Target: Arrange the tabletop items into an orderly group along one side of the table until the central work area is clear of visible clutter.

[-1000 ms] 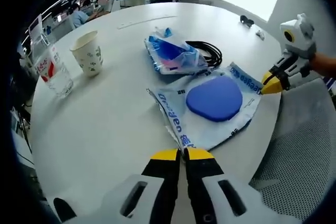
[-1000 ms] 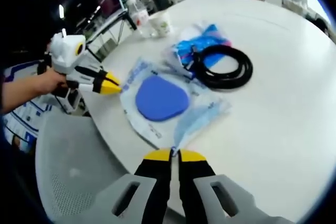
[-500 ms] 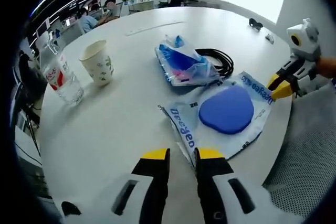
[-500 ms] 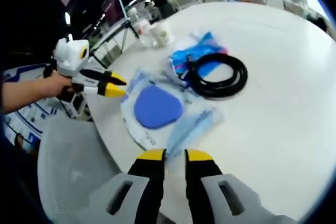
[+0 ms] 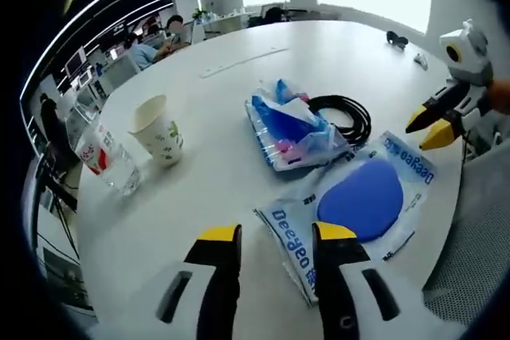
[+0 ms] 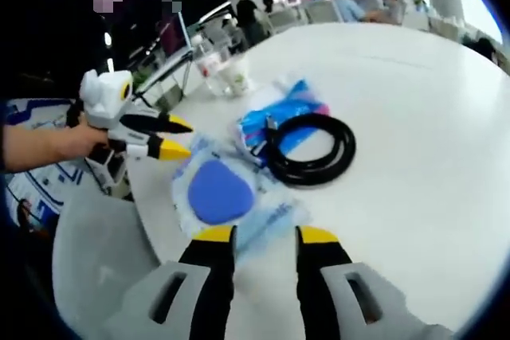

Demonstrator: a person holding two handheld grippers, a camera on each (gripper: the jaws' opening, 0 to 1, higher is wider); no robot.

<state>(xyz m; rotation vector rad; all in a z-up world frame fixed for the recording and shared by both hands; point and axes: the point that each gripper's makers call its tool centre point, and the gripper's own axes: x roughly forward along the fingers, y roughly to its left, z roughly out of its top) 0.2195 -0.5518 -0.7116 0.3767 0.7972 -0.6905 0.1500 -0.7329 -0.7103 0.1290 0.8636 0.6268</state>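
Office space with desks and seated people lies beyond a round white worktop (image 5: 199, 117), smooth and matte. Both tools are released: the left tool (image 5: 275, 238) hangs with its yellow-tipped jaws parted above the near edge of a clear plastic pouch (image 5: 299, 240) printed with blue lettering, and the right tool (image 6: 257, 236) is likewise spread over the same pouch's (image 6: 271, 216) crinkled edge, neither gripping anything.

Inside the pouch sits a flat, rounded blue pad (image 5: 360, 198), soft-looking and matte. Just beyond it lie a crumpled blue-and-clear packet (image 5: 293, 127) and a glossy black cable coil (image 6: 311, 149), touching the packet. Farther left stand a patterned paper cup (image 5: 159, 131) and a clear plastic bottle (image 5: 107, 163) with a red label, near each other but well apart from the pouch.

By my reading, the pouch is placed near the worktop's edge; the packet, cable, cup and bottle are loosely scattered and have yet to be drawn into one tidy row.
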